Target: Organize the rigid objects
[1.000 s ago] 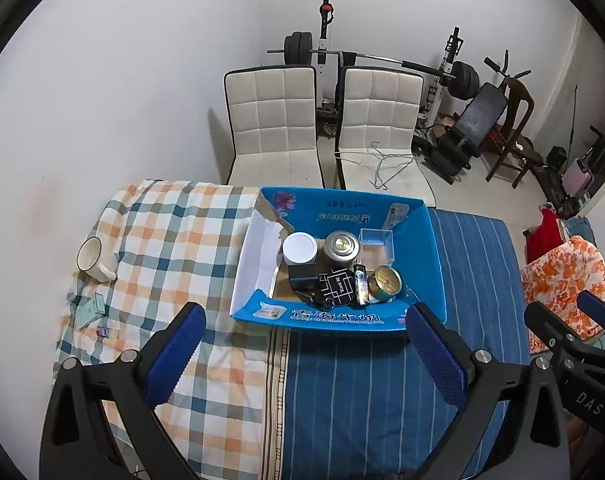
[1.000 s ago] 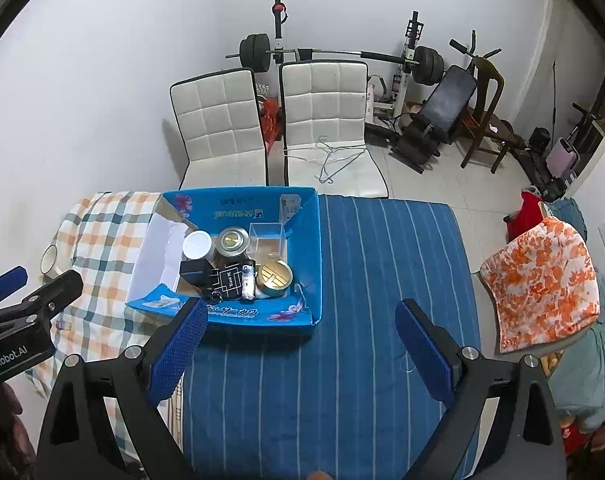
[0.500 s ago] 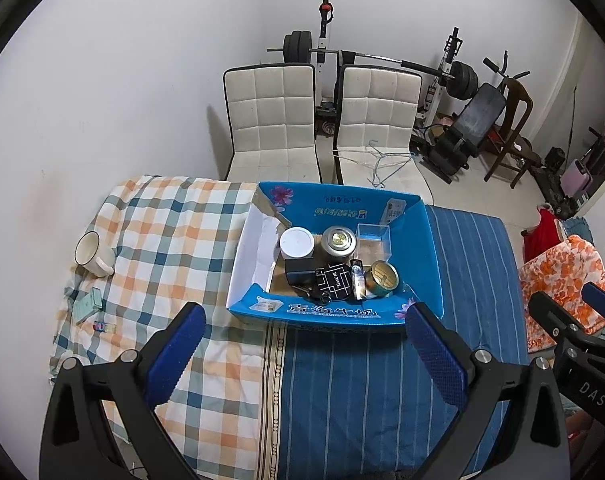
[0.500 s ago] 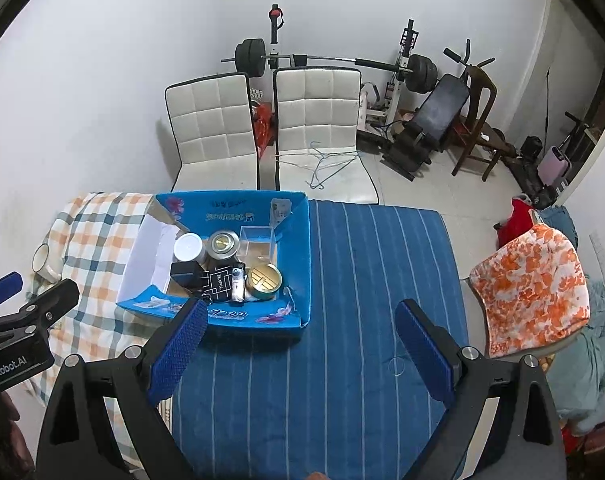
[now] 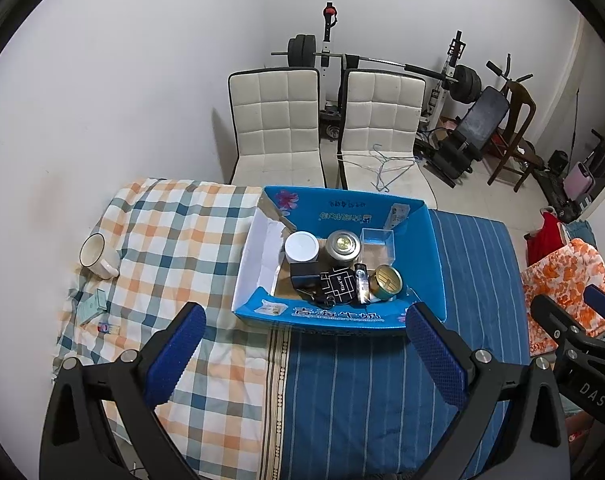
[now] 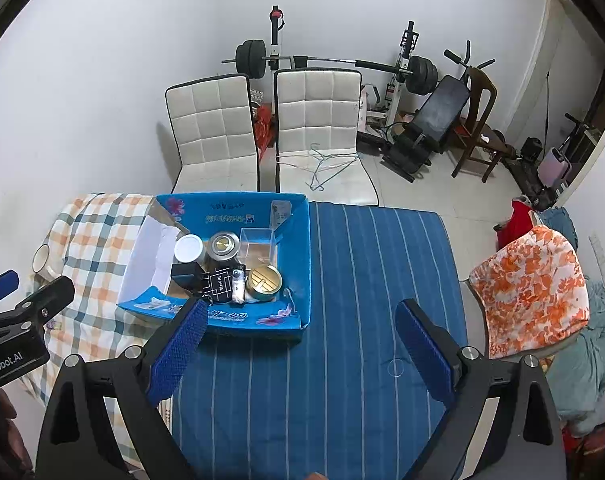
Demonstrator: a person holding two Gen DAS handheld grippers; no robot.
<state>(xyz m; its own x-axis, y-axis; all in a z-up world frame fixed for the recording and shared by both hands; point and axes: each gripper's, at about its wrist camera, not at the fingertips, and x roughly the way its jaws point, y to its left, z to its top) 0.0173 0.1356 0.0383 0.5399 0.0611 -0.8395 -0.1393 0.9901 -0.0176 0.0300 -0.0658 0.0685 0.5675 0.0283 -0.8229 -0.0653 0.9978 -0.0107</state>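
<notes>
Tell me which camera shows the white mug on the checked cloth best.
The left wrist view: the white mug lies fully visible on the checked cloth, its rim and inside clear. In the right wrist view only part of the mug shows near the frame's edge, partly hidden behind the left gripper.

Home, spare room doubling as gym and storage. Bed point(image 6: 342, 360) with blue striped sheet, checked blanket point(image 5: 174, 248) alongside. Two white padded chairs point(image 5: 274, 120) against plain white wall, wire hangers point(image 5: 382, 164) on one seat. Barbell on rack point(image 6: 322, 60), weight bench point(image 6: 430, 128), wooden chair point(image 6: 478, 120) behind. Orange floral cloth point(image 6: 530, 292) draped beside bed. Tiled floor, doorway at right.
</notes>
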